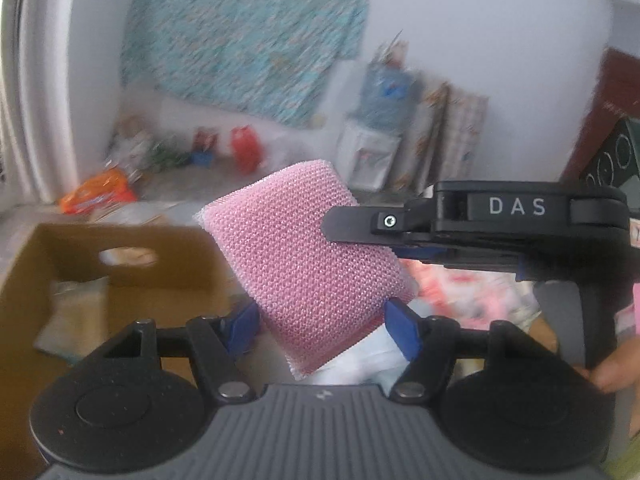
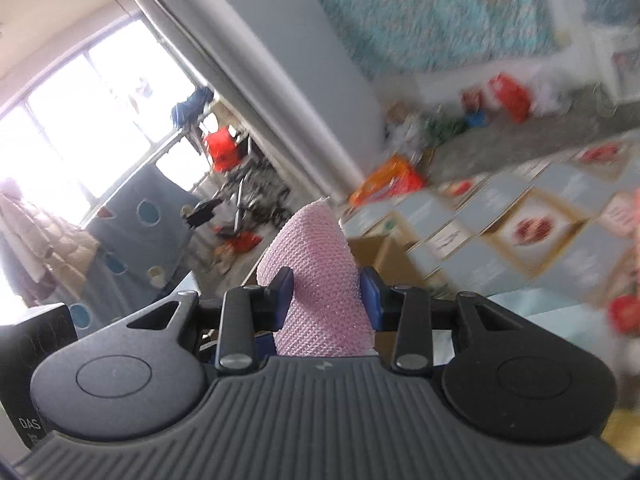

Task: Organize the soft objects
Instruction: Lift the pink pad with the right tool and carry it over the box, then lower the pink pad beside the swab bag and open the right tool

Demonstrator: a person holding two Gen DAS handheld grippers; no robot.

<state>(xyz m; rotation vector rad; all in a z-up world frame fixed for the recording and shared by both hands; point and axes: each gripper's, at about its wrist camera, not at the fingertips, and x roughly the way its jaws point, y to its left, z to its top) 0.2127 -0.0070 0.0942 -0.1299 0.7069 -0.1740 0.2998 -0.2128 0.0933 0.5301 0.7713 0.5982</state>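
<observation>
pink mesh sponge (image 1: 304,264) being clamped by right gripper (image 2: 326,292) jaws; left gripper (image 1: 320,330) jaws apart around sponge, beside cardboard box (image 1: 132,272).

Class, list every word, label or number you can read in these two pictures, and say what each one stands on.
"DAS": white letters on the black body of the right gripper, left wrist view.
"DAS": on the black device at the left edge, right wrist view; smaller print below it is unreadable.
Orange packet: print too blurred.
Patterned boxes: labels too blurred.
</observation>
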